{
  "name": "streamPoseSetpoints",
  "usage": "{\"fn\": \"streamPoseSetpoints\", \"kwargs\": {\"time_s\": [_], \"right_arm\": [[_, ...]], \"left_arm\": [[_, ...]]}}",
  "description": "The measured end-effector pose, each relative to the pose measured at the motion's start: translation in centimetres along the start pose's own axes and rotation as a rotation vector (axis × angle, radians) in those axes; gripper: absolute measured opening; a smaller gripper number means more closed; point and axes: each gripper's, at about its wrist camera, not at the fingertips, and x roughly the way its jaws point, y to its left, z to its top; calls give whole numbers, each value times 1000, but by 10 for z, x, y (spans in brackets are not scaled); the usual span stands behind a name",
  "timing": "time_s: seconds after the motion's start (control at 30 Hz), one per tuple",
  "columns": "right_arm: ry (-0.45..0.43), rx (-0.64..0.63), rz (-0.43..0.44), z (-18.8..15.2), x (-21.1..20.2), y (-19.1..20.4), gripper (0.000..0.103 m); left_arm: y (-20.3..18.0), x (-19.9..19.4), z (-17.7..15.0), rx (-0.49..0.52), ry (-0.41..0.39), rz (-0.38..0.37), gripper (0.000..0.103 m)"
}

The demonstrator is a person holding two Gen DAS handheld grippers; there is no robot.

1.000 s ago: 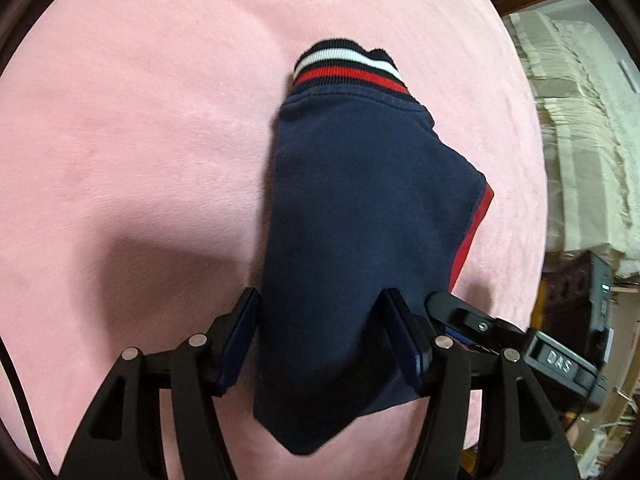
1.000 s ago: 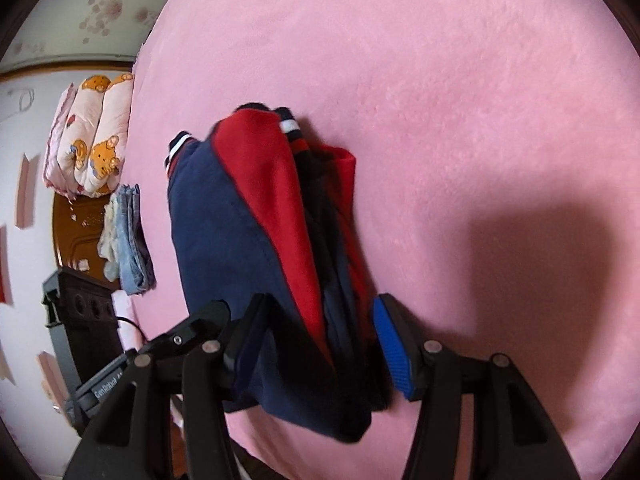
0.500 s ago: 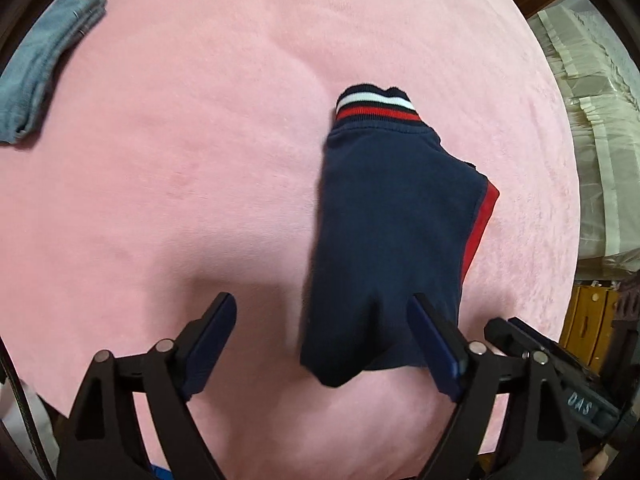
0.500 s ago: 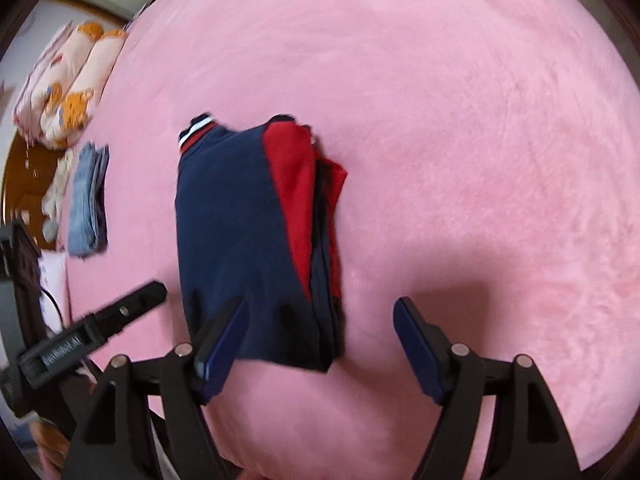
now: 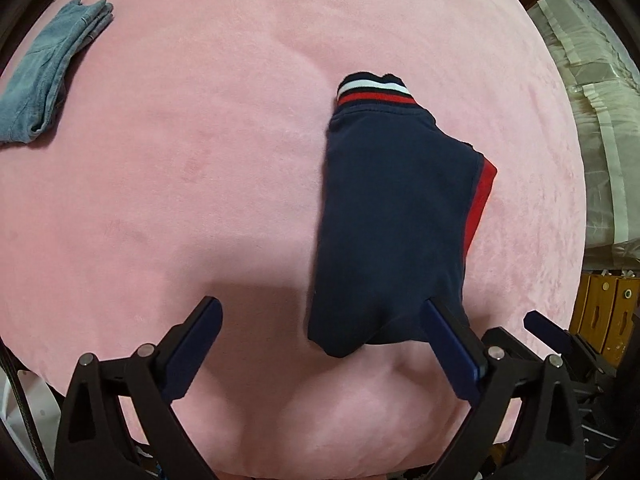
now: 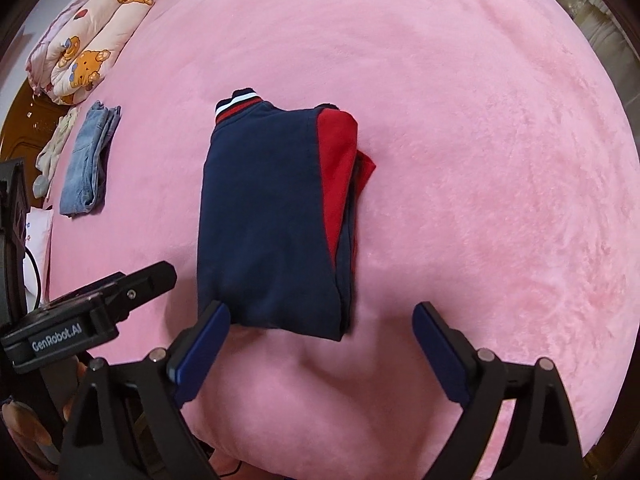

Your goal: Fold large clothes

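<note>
The pink plush bedspread (image 6: 460, 120) takes up pretty much the whole view from both cameras, and there's loads of bare pink around the garment, especially out to its right in the right wrist view and to its left in the left wrist view. The near edge of the bed curves away right under both grippers. Off at the far left edge in the right wrist view sits a rolled bear-print quilt (image 6: 80, 44), with a folded pair of jeans (image 6: 90, 160) lying just this side of it, well apart from the garment. The left wrist view catches the same jeans (image 5: 48, 72) up in its top left corner.

The left gripper (image 5: 320, 332) has its jaws spread wide with nothing between them; its right blue pad sits over the near right corner of the garment, though it's hard to say if it's actually touching. The right gripper (image 6: 322, 326) is also wide apart and holds nothing, its left pad right at the garment's near left corner.

The folded navy jacket (image 6: 268, 216) lies flat near the middle of the bed, a tidy rectangle with a red panel along its right side and layered edges peeking out there. Its striped ribbed hem (image 5: 374, 90), navy, white and red, pokes out at the far end.
</note>
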Motion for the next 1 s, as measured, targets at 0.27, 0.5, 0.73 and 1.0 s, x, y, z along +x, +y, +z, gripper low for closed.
{"fn": "streamPoseSetpoints", "kwargs": {"time_s": [0.27, 0.5, 0.73, 1.0], "right_arm": [[24, 127, 136, 6, 30, -29, 94], [13, 307, 380, 13, 77, -75, 94], [-58, 361, 500, 10, 98, -92, 92], [-57, 331, 539, 6, 110, -80, 45]], "left_arm": [[2, 22, 8, -3, -5, -74, 99], [11, 62, 16, 1, -21, -203, 98], [17, 90, 21, 25, -45, -310, 81], [19, 100, 27, 24, -38, -378, 57]]}}
